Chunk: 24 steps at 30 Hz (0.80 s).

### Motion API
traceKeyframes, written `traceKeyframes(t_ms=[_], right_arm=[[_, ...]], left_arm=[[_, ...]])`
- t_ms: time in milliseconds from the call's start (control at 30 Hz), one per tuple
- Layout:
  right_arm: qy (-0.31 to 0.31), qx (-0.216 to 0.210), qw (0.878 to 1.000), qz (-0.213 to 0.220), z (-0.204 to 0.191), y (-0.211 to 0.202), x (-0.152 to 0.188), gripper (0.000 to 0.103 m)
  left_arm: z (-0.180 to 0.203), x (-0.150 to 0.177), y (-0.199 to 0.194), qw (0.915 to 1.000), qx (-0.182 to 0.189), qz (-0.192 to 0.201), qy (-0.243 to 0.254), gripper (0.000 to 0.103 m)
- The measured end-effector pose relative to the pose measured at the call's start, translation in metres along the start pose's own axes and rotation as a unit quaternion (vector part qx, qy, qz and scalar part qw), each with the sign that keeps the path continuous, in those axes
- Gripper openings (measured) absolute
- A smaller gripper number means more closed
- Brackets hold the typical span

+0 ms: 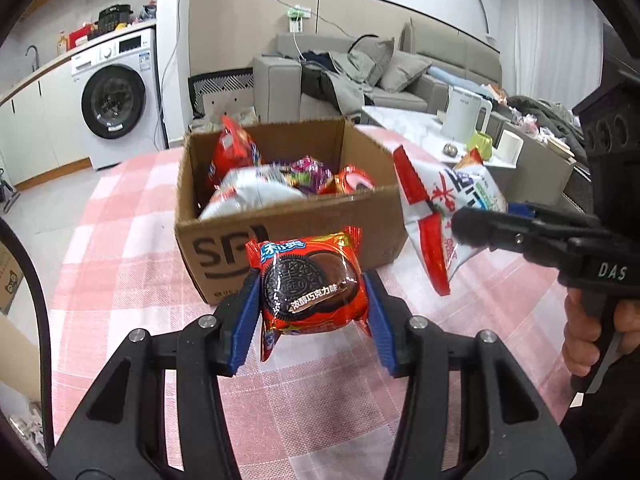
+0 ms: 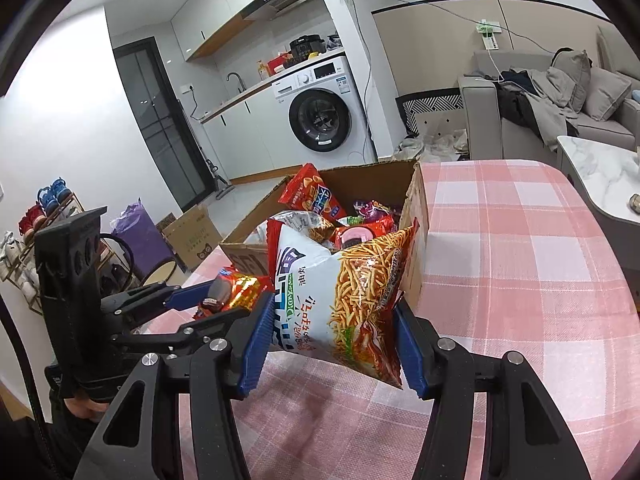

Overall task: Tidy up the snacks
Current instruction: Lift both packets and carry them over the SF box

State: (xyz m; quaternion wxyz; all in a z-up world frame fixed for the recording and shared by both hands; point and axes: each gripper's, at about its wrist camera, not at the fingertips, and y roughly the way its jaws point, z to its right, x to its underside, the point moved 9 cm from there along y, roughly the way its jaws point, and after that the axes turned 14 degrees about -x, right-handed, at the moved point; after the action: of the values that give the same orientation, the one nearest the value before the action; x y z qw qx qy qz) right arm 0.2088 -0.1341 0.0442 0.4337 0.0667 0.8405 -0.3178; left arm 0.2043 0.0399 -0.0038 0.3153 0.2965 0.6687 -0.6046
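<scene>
- My left gripper [image 1: 312, 300] is clamped on the Oreo packet [image 1: 310, 286], blue pads pressed against both its sides; the packet hangs clear above the checked tablecloth [image 1: 132, 256], just short of the box's near wall.
- My right gripper [image 2: 332, 332] is clamped on the noodle-snack bag [image 2: 344, 304], which is also off the cloth and close to the box's near corner.
- Neither of these 2 items is in the box yet; I judge both are in transit.
- The cardboard box [image 1: 288, 236] stands open on the table and already holds several packets: a red bag upright at the back, a white bag, and small purple and red wrappers.
- No loose snacks show on the visible cloth, so I judge the job nearly finished: 2 drops remain.
</scene>
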Motion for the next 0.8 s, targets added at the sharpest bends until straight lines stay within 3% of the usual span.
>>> traceKeyframes(t_ms=[433, 800], right_arm=[[-0.005, 0.003, 1.0, 0.023, -0.007, -0.007, -0.027, 0.057], [-0.006, 0.006, 1.0, 0.025, -0.001, 0.005, -0.045, 0.057]], left_arm=[[-0.028, -0.044, -0.04, 0.9989, -0.014, 0.037, -0.025, 0.047], [-0.035, -0.078, -0.028, 0.9981, -0.033, 0.041, -0.033, 0.047]])
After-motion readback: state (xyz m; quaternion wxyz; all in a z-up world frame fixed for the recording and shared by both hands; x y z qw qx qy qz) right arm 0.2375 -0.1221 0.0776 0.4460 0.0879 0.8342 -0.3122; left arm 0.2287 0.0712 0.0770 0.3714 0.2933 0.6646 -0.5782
